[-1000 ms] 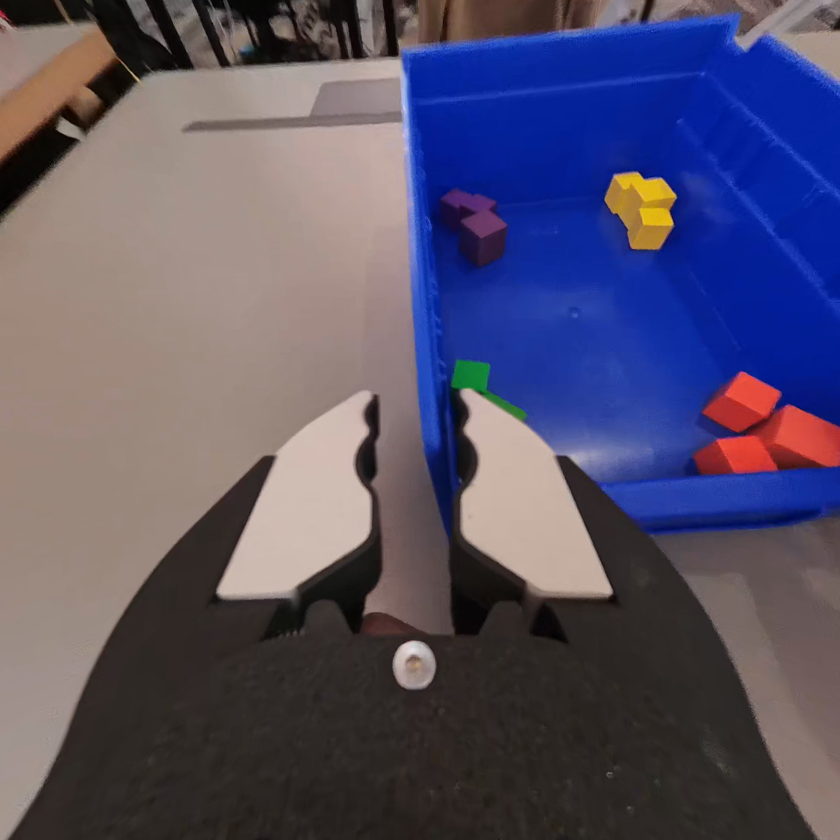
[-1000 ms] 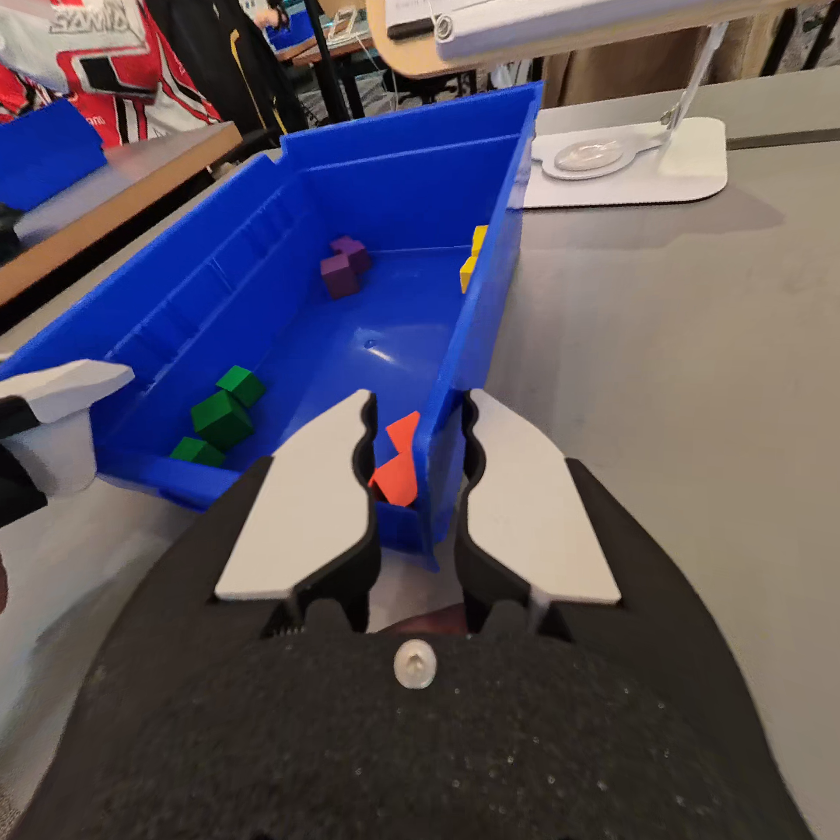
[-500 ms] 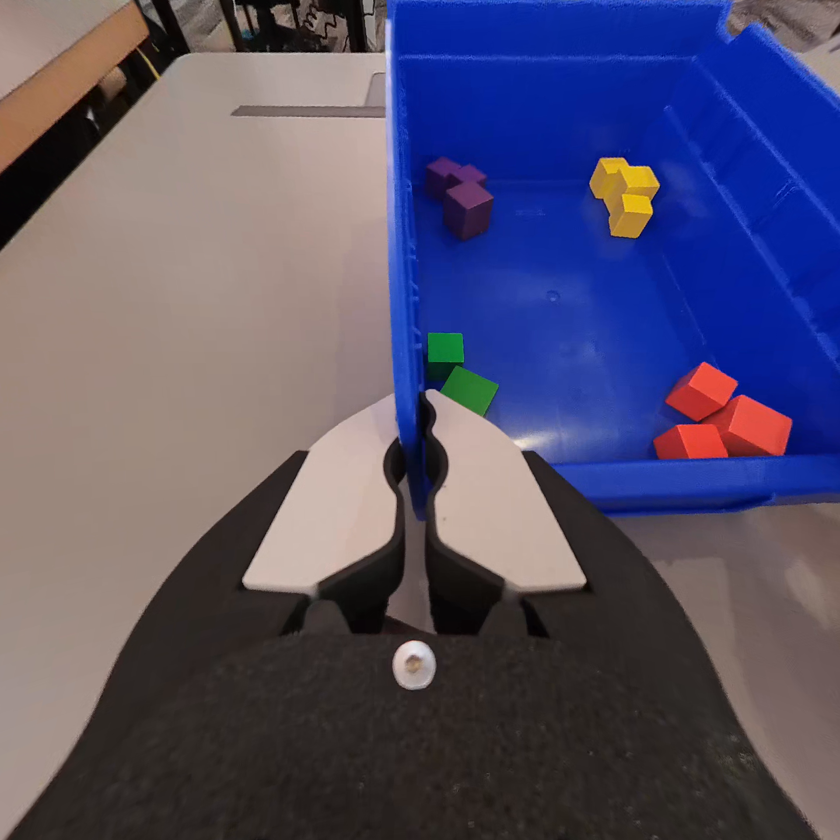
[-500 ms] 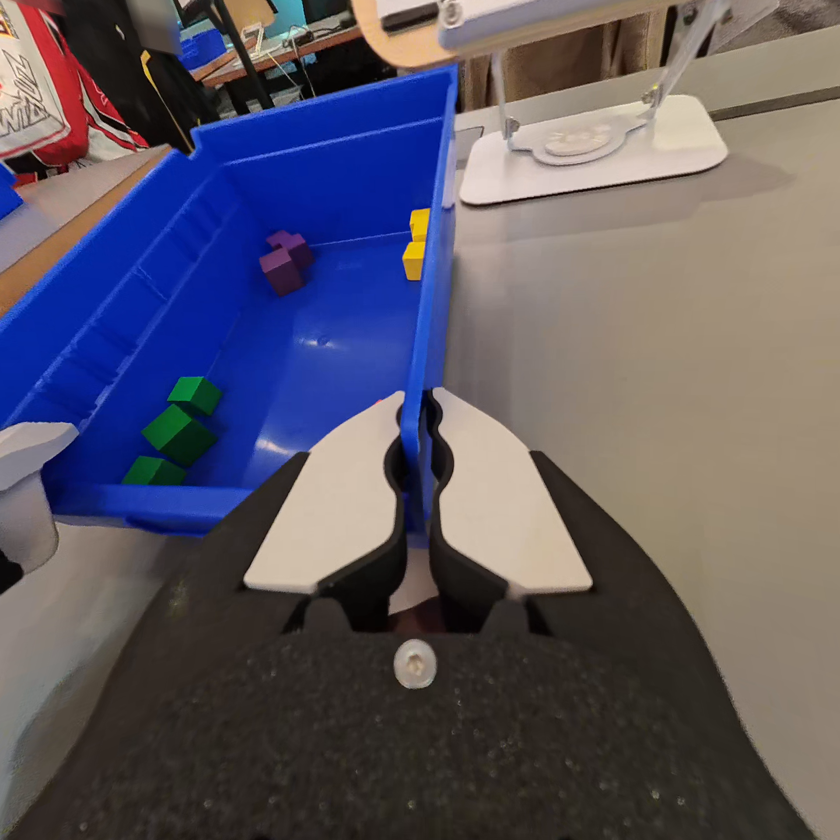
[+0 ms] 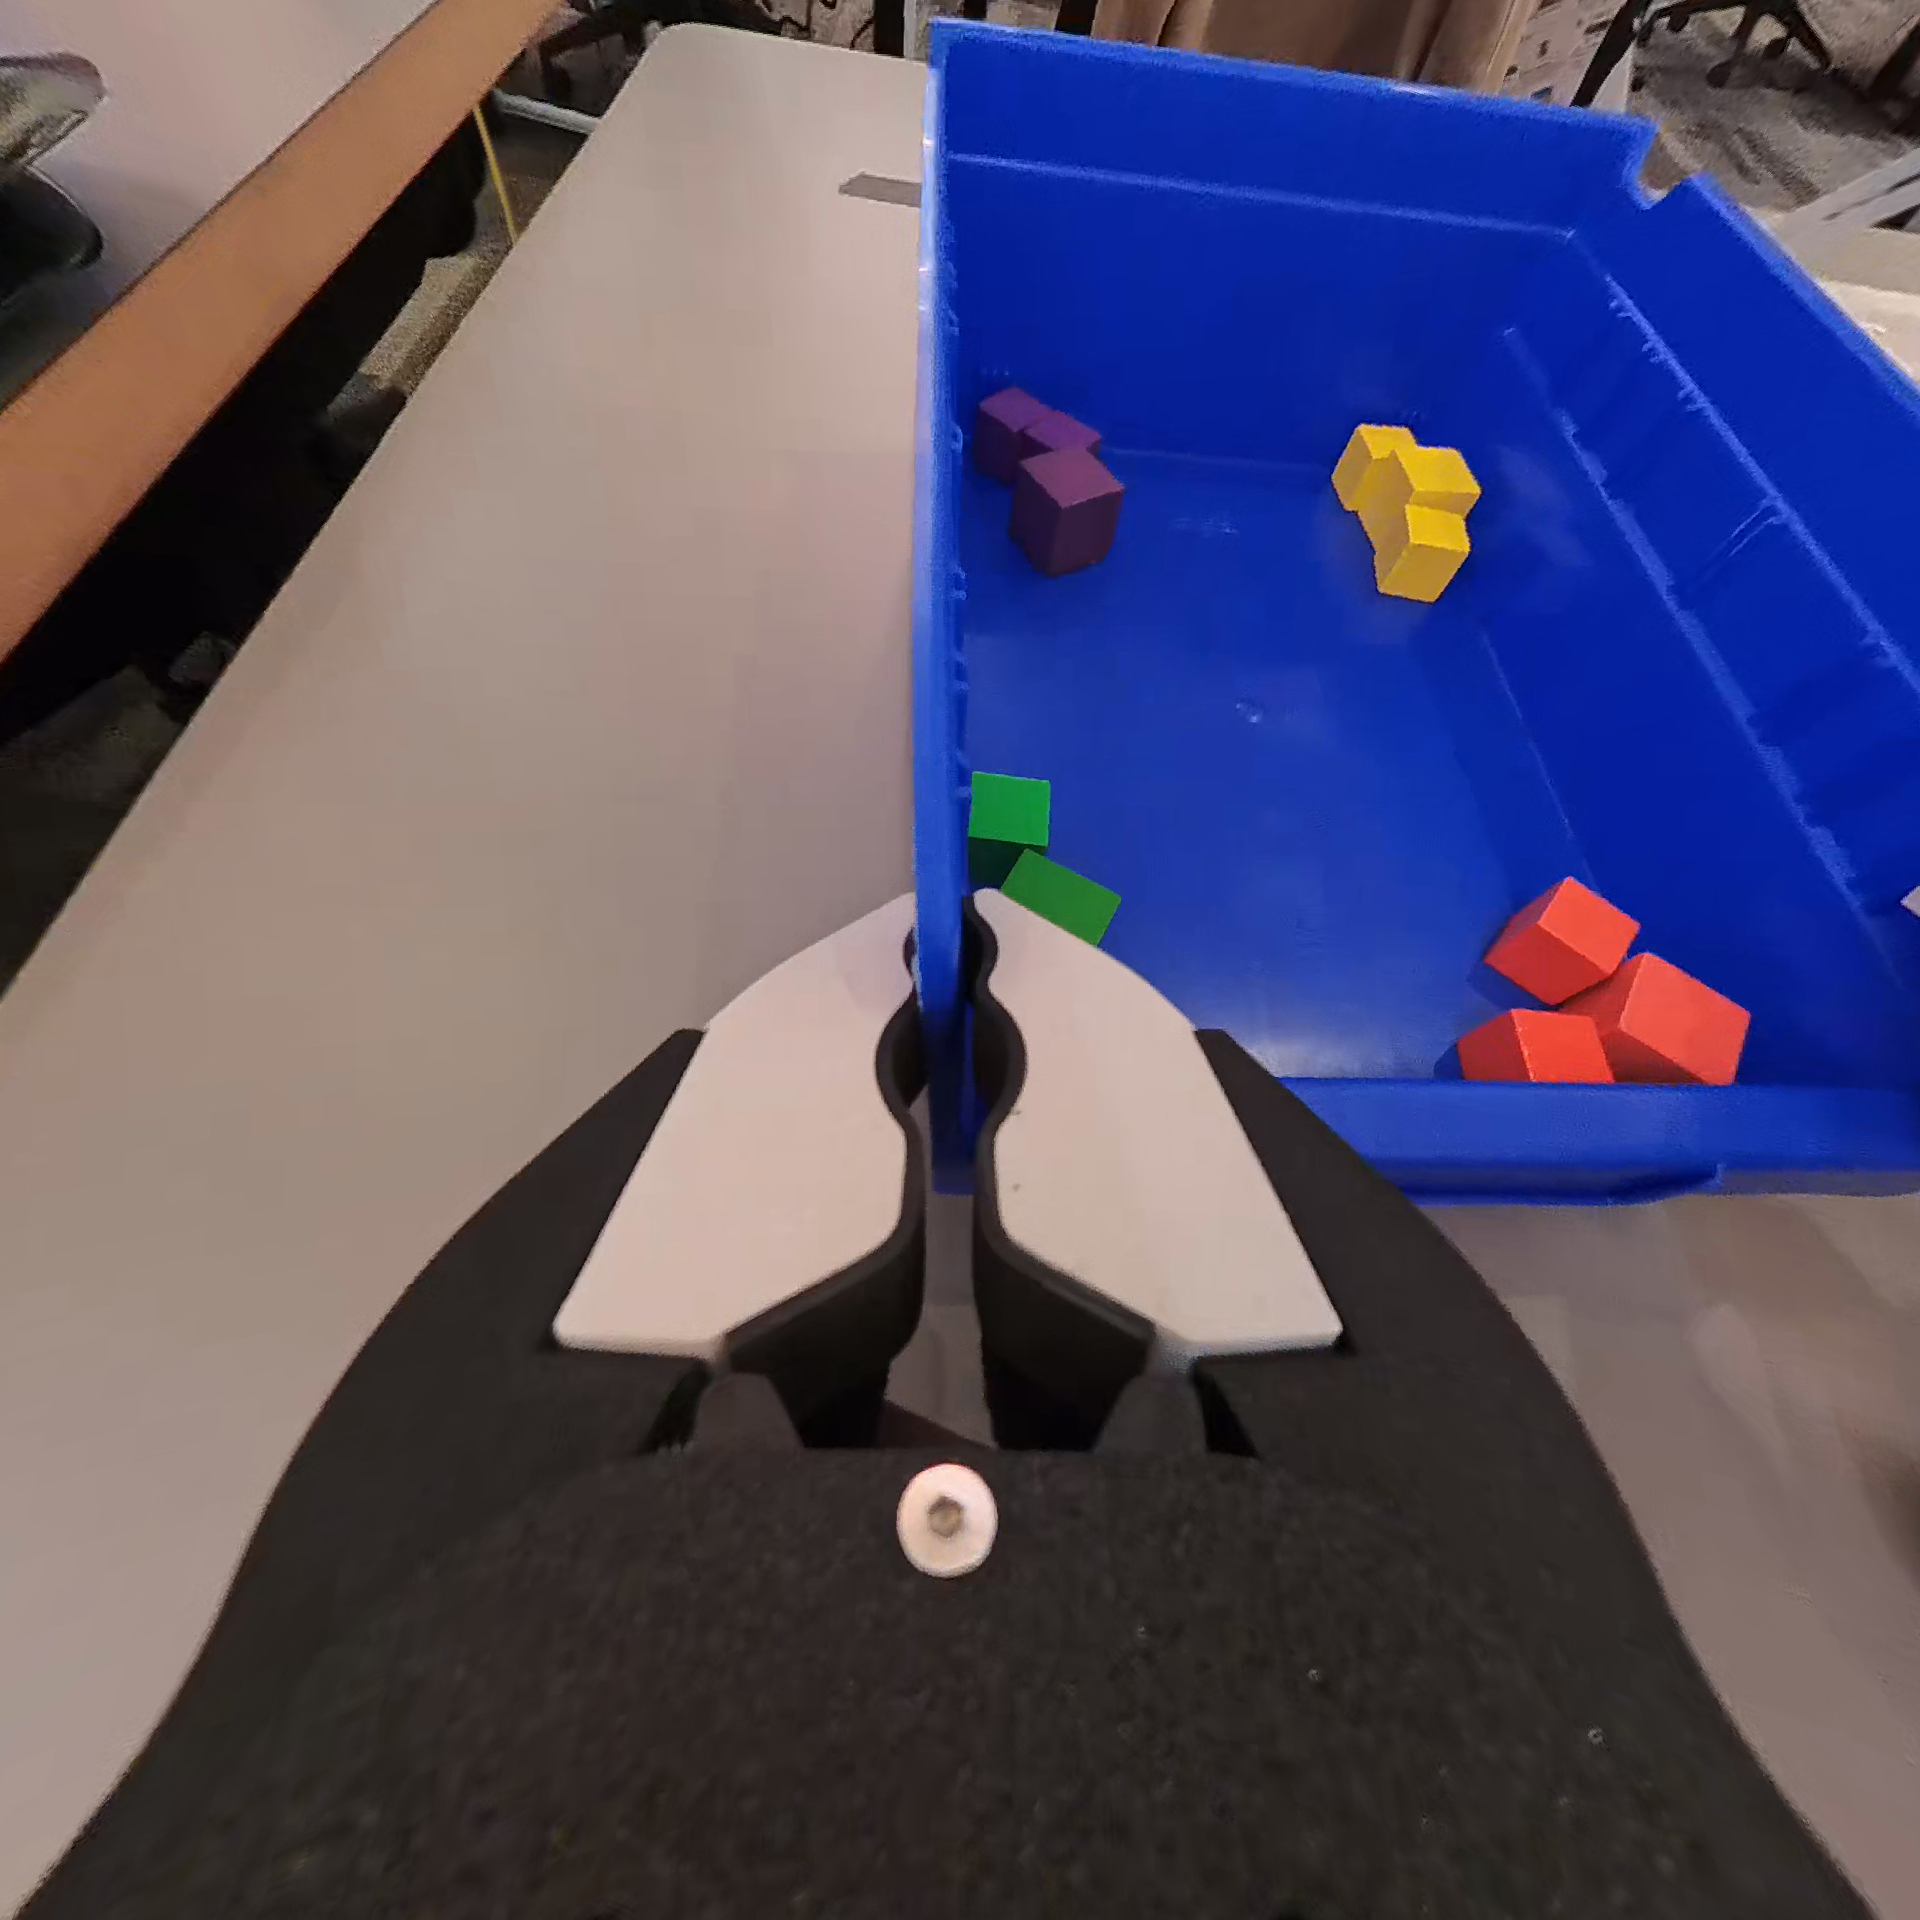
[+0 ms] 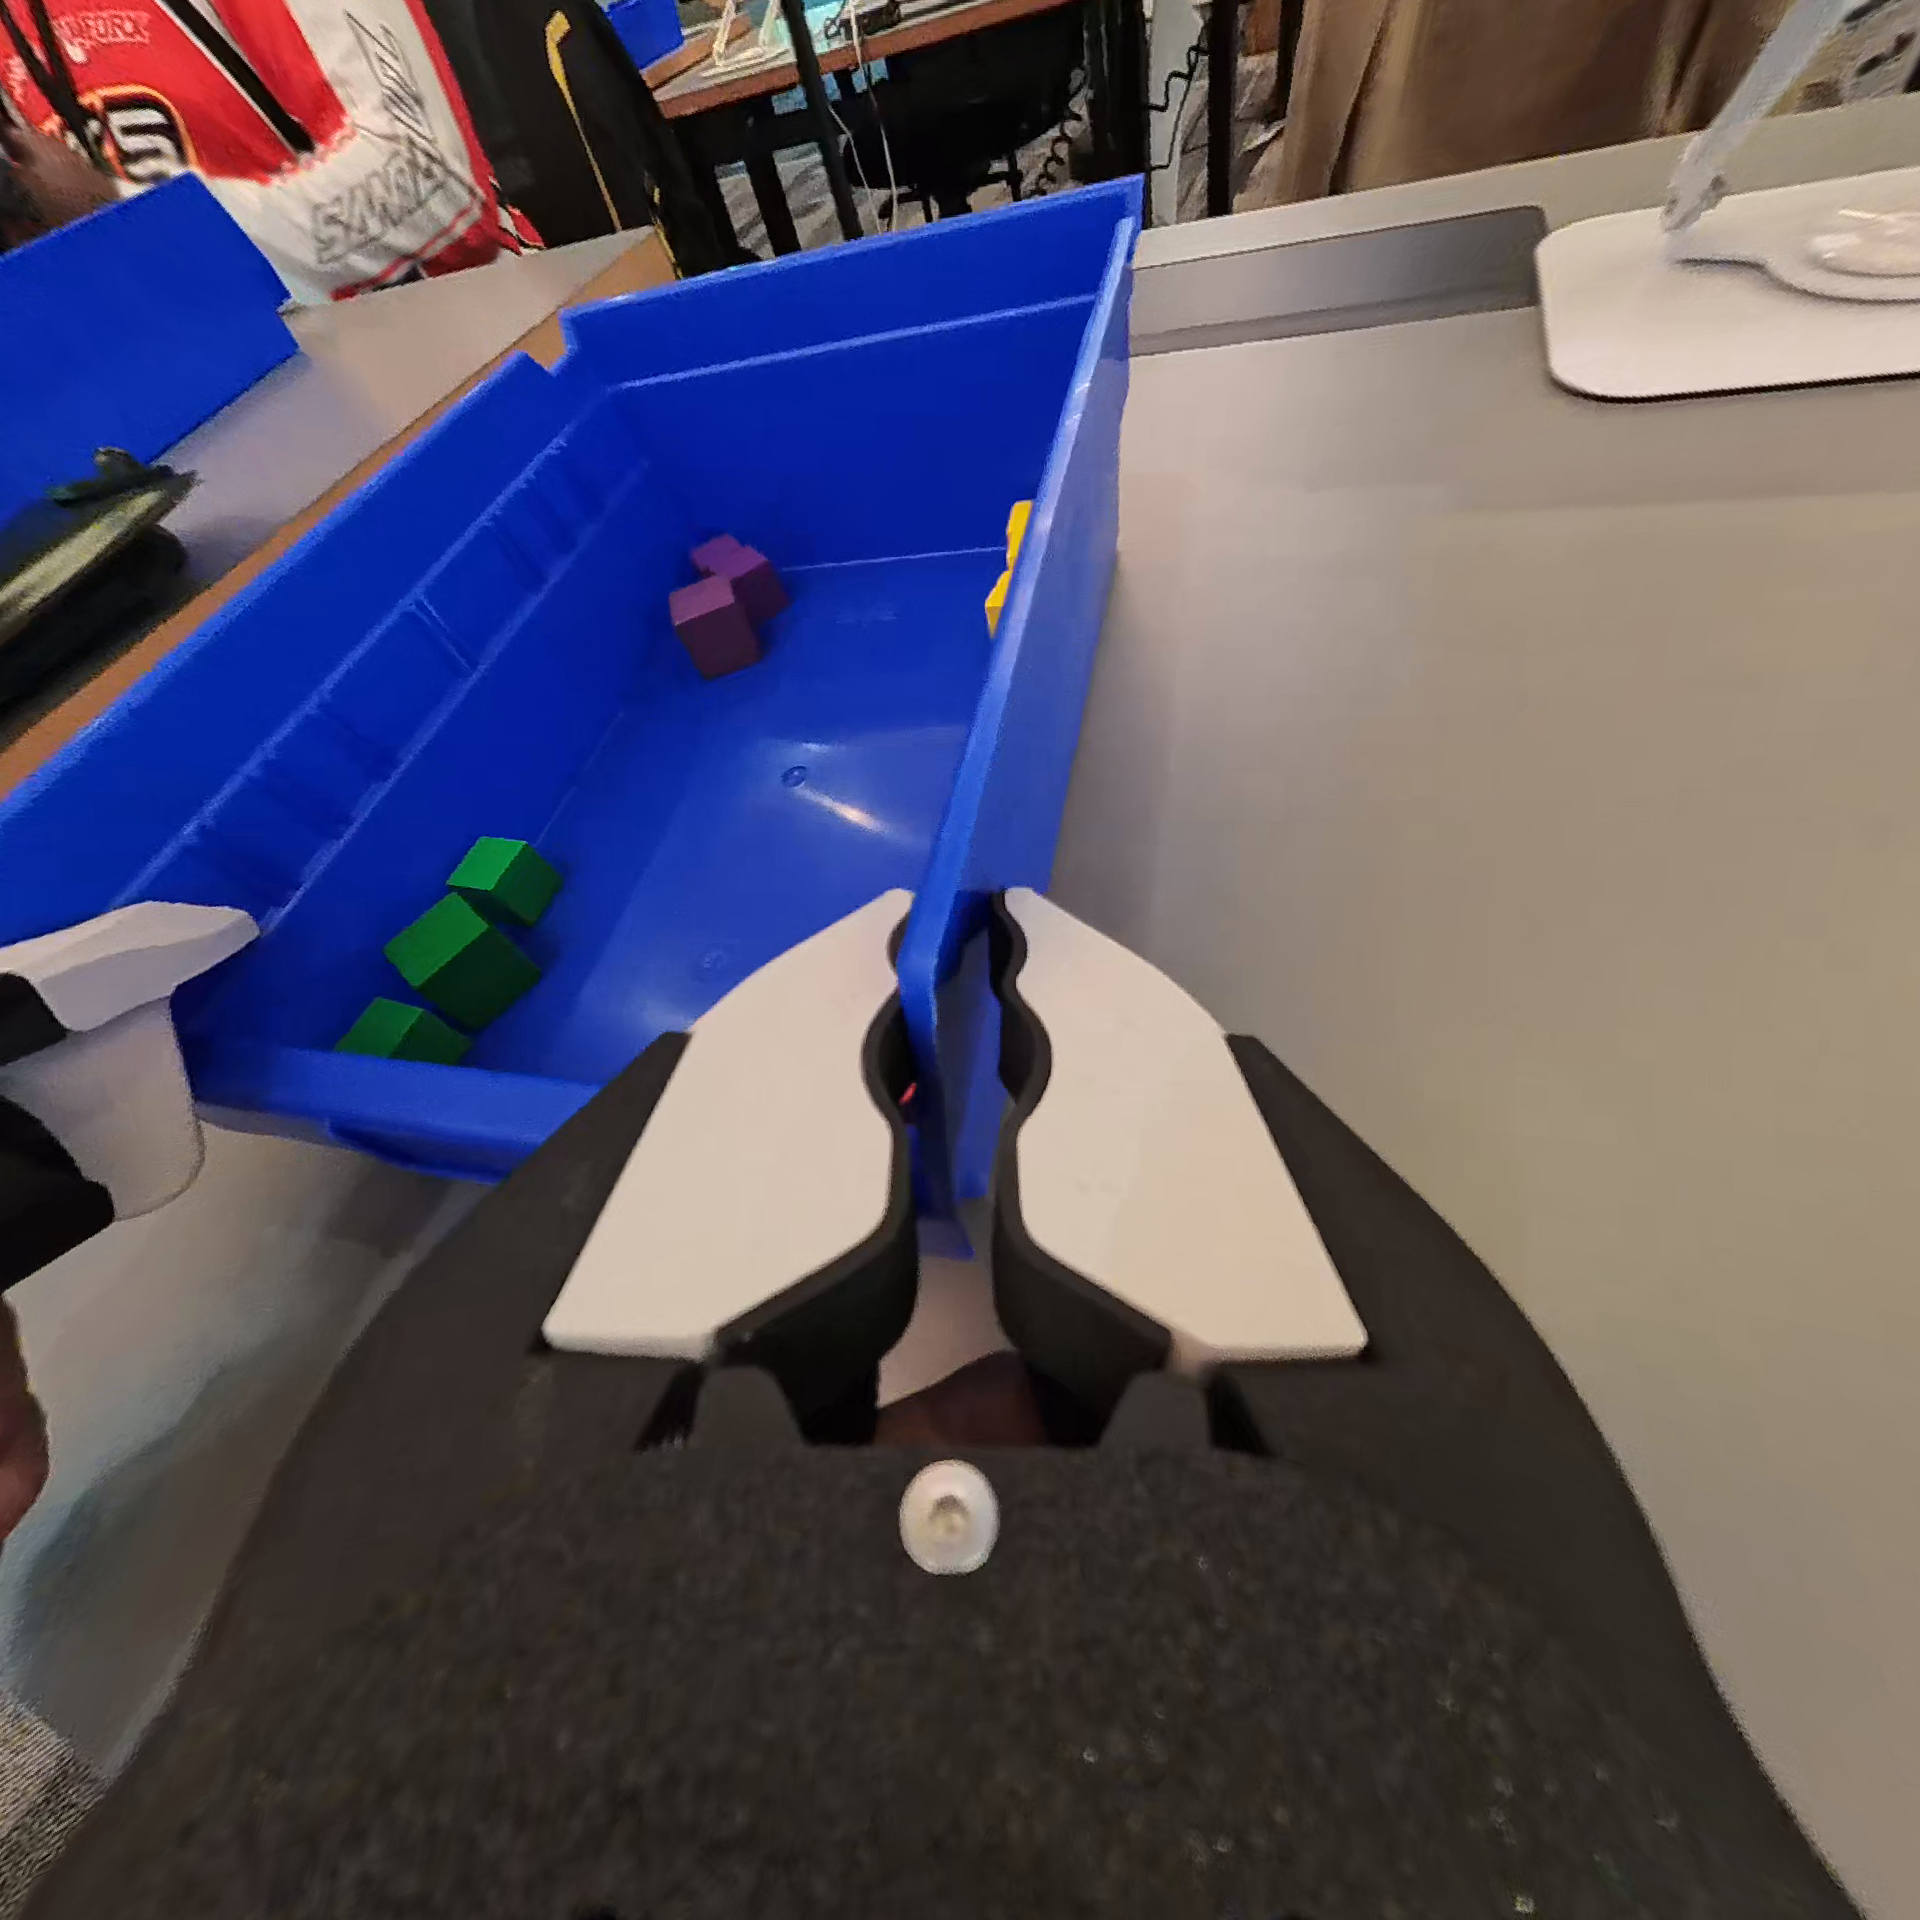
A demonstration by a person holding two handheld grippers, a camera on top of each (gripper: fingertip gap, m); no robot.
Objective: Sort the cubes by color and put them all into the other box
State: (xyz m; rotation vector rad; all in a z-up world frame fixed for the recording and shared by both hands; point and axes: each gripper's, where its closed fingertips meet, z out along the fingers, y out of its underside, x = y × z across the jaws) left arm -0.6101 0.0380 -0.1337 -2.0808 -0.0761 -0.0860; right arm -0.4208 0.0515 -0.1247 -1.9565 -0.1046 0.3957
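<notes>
Blue box [image 5: 1299, 343] holding colour-grouped cubes [image 5: 1413, 520], left tongs [image 5: 943, 925] and right tongs [image 6: 951, 904] pinching its walls

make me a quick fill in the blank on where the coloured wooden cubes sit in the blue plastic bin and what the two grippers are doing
1. The left gripper is shut on the ____ side wall of the blue plastic bin.
2. The right gripper is ____ on the opposite wall.
3. The red wooden cubes number ____.
4. In the left wrist view, the cubes nearest the left gripper's fingertips are the ____ wooden cubes.

Missing words: left; shut; three; green
</notes>
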